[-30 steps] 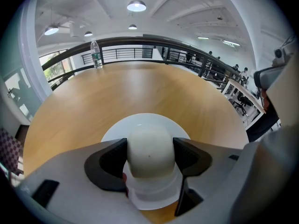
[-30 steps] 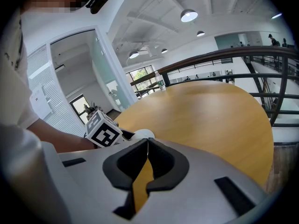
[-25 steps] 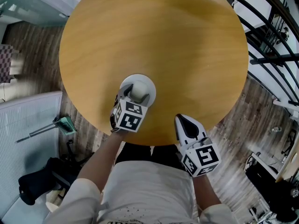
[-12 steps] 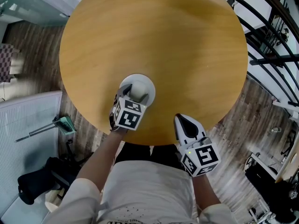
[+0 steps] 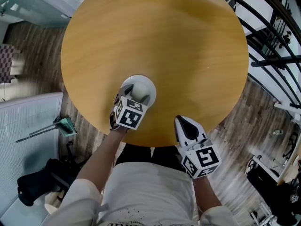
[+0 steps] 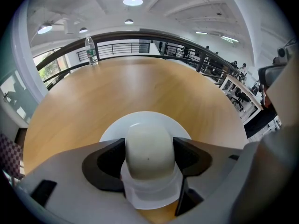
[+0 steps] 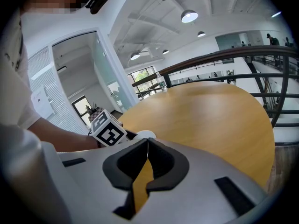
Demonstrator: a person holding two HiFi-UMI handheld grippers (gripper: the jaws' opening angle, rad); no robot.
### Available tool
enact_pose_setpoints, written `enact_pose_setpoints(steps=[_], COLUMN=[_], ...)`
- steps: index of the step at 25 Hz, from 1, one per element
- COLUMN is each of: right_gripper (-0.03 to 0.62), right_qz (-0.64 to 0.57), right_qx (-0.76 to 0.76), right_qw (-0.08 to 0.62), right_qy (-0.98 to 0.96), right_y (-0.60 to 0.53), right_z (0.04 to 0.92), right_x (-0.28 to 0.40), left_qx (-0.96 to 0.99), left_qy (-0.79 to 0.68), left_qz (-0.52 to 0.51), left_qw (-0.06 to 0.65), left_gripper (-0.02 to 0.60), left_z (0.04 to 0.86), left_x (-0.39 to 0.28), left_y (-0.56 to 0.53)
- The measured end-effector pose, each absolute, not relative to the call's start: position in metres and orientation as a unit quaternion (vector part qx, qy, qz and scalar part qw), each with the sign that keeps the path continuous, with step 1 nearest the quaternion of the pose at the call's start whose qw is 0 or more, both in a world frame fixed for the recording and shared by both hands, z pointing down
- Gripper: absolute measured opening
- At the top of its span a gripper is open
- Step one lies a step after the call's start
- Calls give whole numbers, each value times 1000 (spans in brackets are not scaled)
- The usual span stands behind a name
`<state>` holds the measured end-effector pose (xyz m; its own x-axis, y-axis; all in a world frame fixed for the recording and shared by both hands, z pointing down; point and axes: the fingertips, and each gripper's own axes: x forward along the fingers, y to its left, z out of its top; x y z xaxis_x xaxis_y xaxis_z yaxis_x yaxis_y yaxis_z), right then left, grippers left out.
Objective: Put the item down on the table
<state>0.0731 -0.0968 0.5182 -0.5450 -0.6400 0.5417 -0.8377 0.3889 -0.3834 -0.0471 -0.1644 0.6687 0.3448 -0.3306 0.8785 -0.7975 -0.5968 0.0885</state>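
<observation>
- We see the pale rounded item (image 6: 149, 149) lying along the jaws, domed end pointing away from the left gripper (image 5: 137, 96) and wider white base nearest it.
- Under it is a white plate (image 6: 145, 119) near the close edge of a round wooden table (image 5: 178, 51). We cannot tell whether item and plate touch.
- A dark railing (image 5: 269, 36) and plank floor (image 5: 254, 108) surround the table, and a bottle (image 6: 91, 51) stands at the far edge.
- The left jaws clamp the item's sides. The right gripper (image 7: 146, 146) is closed with nothing in it, at the table's near edge.
</observation>
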Motion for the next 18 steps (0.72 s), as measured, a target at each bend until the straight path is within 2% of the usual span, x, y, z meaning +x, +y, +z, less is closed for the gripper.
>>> enact_pose_setpoints(steps=[18], right_gripper=[26], right_qz=[297], right_qx=[444], right_qw=[150], right_qy=[-832], right_y=[-94], right_z=[501], right_x=[78], left_qx=[789], left_qy=[-376], left_qz=[423], left_qw=[239], left_gripper=[334], left_z=[632], left_x=[-46], left_y=[-164])
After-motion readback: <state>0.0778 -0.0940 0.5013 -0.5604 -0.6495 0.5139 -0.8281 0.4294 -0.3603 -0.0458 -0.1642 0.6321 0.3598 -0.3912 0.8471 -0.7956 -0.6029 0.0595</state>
